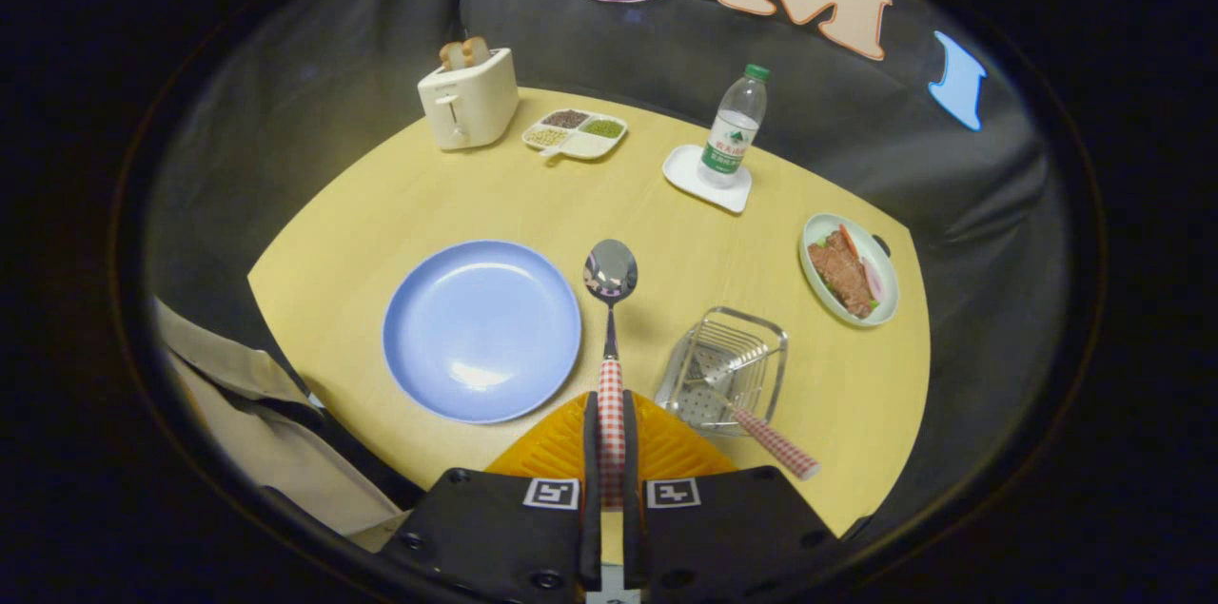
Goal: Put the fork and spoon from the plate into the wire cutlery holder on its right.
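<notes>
A: Checked handle — is the gripper pinching it?
B: Yes, both fingers are pressing the spoon, its bowl pointing to twelve o'clock above the table.
A: The fork?
B: It is lying in the wire cutlery holder, at three o'clock of the blue plate.

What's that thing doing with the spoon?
A person's hand-held gripper is shut on the checked handle of the spoon, holding it up above the table between the blue plate and the wire cutlery holder. The fork already lies in the holder. The plate has no cutlery on it.
</notes>
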